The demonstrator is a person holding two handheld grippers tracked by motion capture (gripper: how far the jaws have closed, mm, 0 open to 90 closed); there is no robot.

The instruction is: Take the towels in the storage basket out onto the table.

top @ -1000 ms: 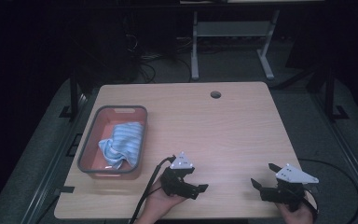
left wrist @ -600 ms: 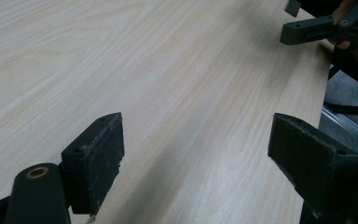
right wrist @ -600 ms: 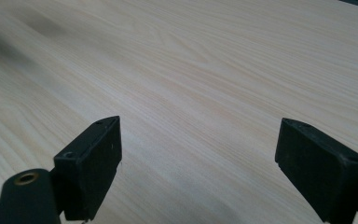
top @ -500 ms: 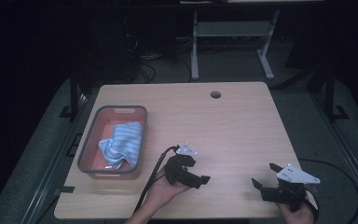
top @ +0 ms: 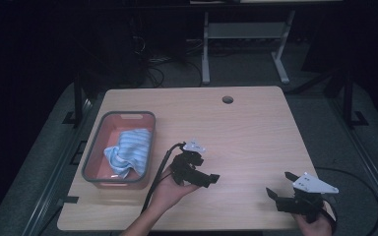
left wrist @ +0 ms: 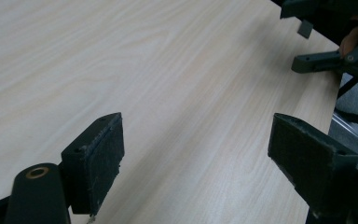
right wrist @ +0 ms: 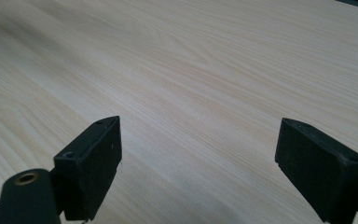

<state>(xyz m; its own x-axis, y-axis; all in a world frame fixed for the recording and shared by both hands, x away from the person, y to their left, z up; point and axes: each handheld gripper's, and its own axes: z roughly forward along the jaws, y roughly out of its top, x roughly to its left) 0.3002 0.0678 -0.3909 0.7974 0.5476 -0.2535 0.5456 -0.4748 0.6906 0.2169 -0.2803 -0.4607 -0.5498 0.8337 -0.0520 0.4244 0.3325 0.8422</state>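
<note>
Desk (top: 256, 128) seen from above. A grey tub (top: 94, 156) stands by the left edge, nearer the front, with a crumpled blue striped cloth (top: 128, 156) inside it. The left gripper (top: 207, 178), held in a hand (top: 170, 189) near the front edge beside the tub, has its jaws spread apart and grasps nothing. The right gripper (top: 280, 186), at the front right corner, is likewise released and empty.
</note>
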